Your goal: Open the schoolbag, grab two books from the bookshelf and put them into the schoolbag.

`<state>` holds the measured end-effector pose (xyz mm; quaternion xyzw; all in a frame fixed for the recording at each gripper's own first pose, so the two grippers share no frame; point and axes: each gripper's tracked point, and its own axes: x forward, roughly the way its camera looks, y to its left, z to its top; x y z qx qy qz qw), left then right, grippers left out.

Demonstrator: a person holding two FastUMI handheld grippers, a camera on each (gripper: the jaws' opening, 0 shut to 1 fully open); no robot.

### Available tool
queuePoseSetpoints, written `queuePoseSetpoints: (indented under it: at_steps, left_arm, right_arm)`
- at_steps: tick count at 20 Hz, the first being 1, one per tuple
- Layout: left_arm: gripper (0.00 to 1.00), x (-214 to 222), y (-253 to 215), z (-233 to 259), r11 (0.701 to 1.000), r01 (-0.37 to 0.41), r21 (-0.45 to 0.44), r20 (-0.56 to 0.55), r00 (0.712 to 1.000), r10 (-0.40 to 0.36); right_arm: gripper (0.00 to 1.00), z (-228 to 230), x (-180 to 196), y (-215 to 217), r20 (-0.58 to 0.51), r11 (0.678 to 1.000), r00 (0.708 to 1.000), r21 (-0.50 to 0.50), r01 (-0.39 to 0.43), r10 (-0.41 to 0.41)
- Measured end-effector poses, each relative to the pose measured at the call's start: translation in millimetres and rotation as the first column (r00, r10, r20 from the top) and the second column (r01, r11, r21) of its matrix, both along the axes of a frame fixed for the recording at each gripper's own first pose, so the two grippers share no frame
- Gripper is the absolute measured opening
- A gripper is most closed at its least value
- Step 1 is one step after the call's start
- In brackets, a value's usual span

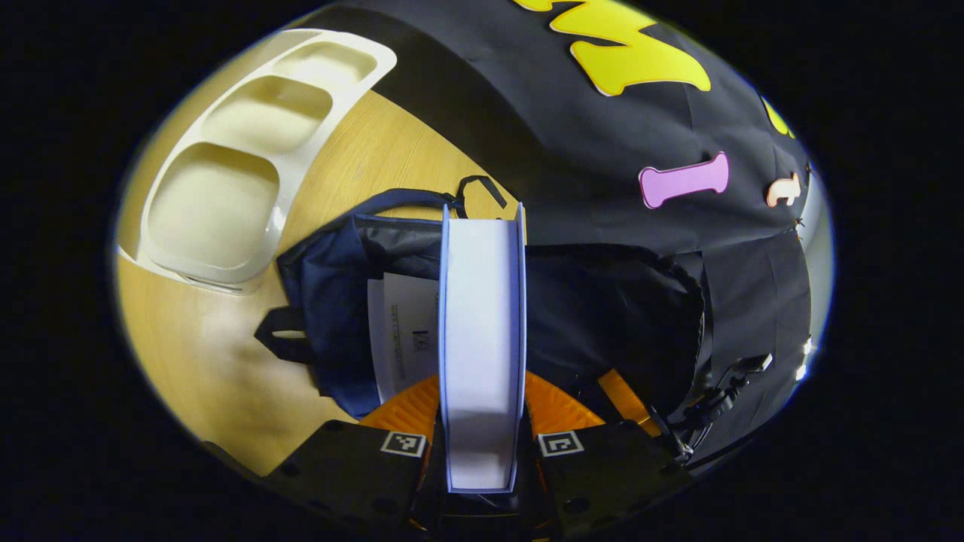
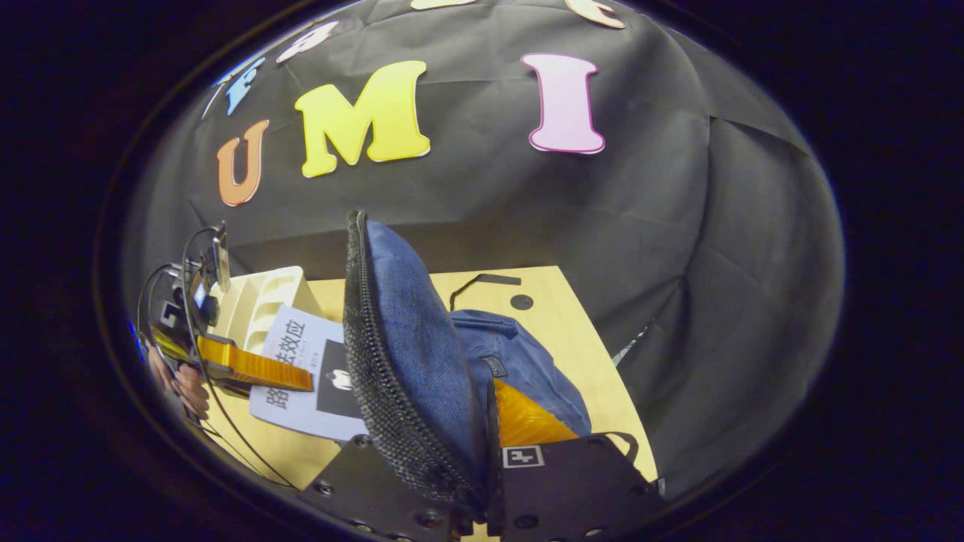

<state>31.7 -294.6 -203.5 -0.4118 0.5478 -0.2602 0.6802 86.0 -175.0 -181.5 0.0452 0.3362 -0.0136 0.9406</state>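
Two books are in sight. One book (image 1: 482, 339), white-paged with pale blue covers, stands edge-on between the orange fingers (image 1: 403, 410) of the left tool (image 1: 482, 444), which is clenched on it above the bag's open mouth. A second book (image 1: 399, 331), white with dark print, lies inside the bag (image 1: 331, 301). There is one bag, dark navy, lying on the wooden desk (image 1: 196, 361) beside a cream shelf (image 1: 248, 150) with three compartments. In the right gripper view, the right tool (image 2: 482, 467) grips the bag's blue flap (image 2: 414, 339), zip-edged, holding it upright. Farther left there, the left tool (image 2: 248, 369) carries its book (image 2: 309, 369) over the desk (image 2: 572, 339), with a hand (image 2: 184, 388) behind it.
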Motion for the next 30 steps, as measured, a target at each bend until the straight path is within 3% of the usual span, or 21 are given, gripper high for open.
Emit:
queuePoseSetpoints:
  at_steps: [9,22,26,30]
  left_arm:
    - [0.4,6,-51,-28,0.996,-0.016,-0.086,-0.04,0.999,0.012]
    - [0.42,9,-71,-55,0.983,-0.064,-0.17,-0.103,0.994,0.046]
    - [0.46,7,-71,-56,0.986,-0.059,-0.153,-0.143,0.989,0.037]
    - [0.61,-2,-64,-72,0.999,0.013,-0.04,-0.191,0.981,-0.02]
  right_arm:
    - [0.04,3,1,0,0.001,1.0,1.0,0.019,0.008,-0.008]
    - [0.04,0,-3,8,-0.004,1.0,1.0,0.011,-0.01,0.01]
    - [0.04,-1,-2,10,-0.004,1.0,1.0,0.01,-0.018,0.018]
    - [0.04,-4,-3,10,-0.007,1.0,1.0,0.013,-0.02,0.02]
